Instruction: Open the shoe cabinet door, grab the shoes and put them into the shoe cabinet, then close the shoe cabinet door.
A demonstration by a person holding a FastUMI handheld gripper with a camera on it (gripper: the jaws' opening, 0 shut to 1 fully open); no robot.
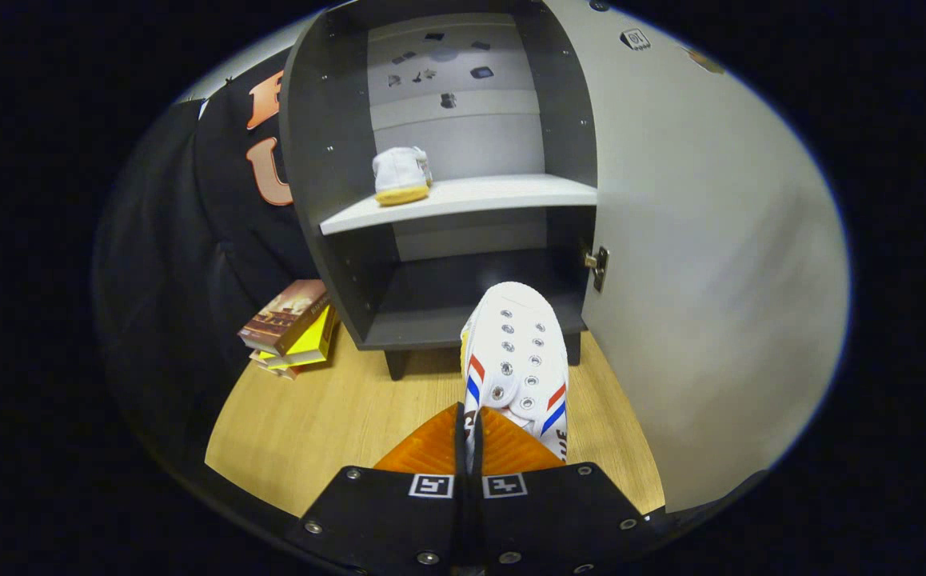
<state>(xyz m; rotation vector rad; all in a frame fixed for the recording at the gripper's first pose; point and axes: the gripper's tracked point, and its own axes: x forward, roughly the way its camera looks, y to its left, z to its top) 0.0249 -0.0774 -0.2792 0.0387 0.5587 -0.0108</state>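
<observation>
Fingers [469, 436] almost closed, pinching the edge of a white sneaker [515, 360] with red and blue stripes; its toe points at the open shoe cabinet [327, 160]; another white shoe [401, 176] sits on the shelf [471, 200]; door [703, 264] swung wide; books [291, 324] beside; writing too small to read.

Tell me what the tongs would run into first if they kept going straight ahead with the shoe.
Probably the cabinet's lower compartment. The tongs are shut on the white sneaker, whose toe points into that opening under the shelf. The way looks free up to its back panel, though depth is unclear.
</observation>
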